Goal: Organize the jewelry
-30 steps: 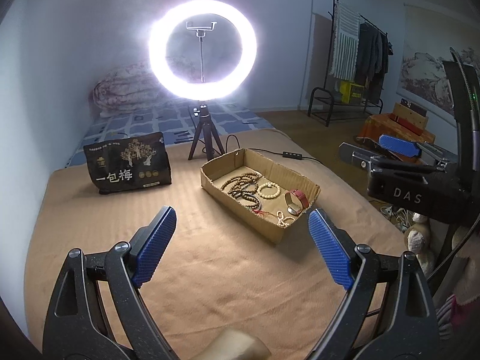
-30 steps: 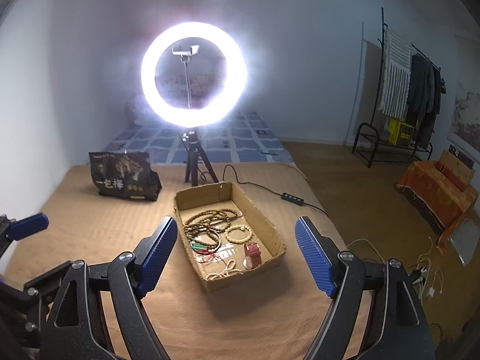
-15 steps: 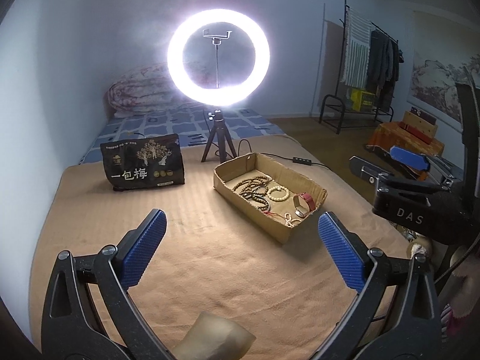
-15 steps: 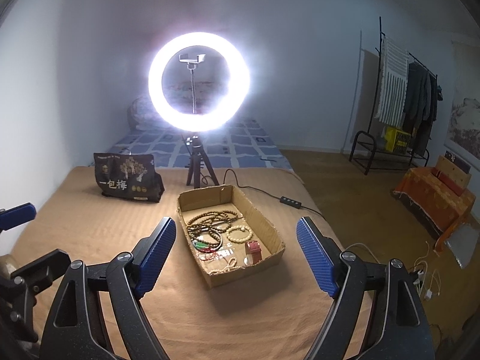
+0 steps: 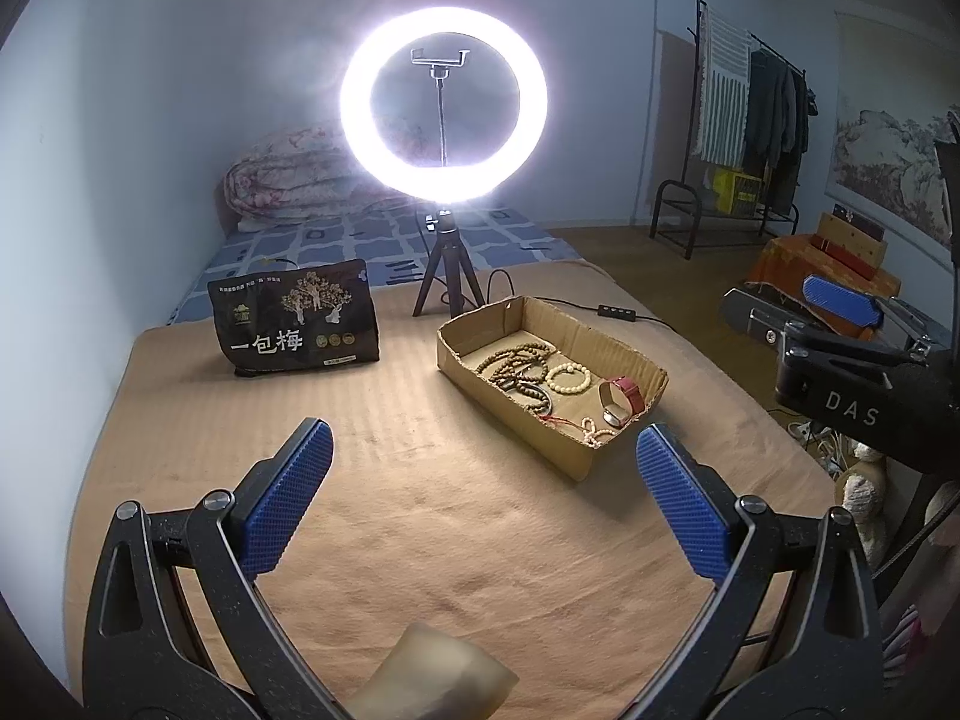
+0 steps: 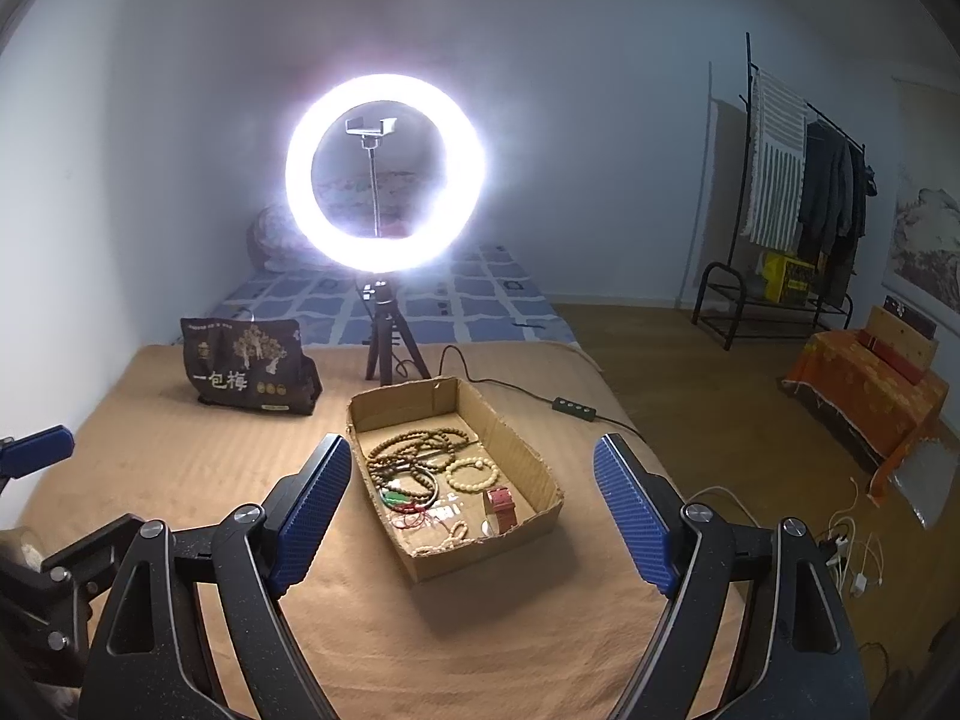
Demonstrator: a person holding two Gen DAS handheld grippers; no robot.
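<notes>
Both hand-held grippers retreated (jaws apart), ring light behind jewelry box

Tan ribbed blanket, brown cardboard box, black gold-printed bag, blue-and-white checked bedsheet.

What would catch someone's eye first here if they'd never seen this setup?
The glowing ring light on its tripod dominates, standing at the far edge of the tan blanket. In front of it sits an open cardboard box heaped with bead bracelets; a black snack bag stands to its left.
</notes>
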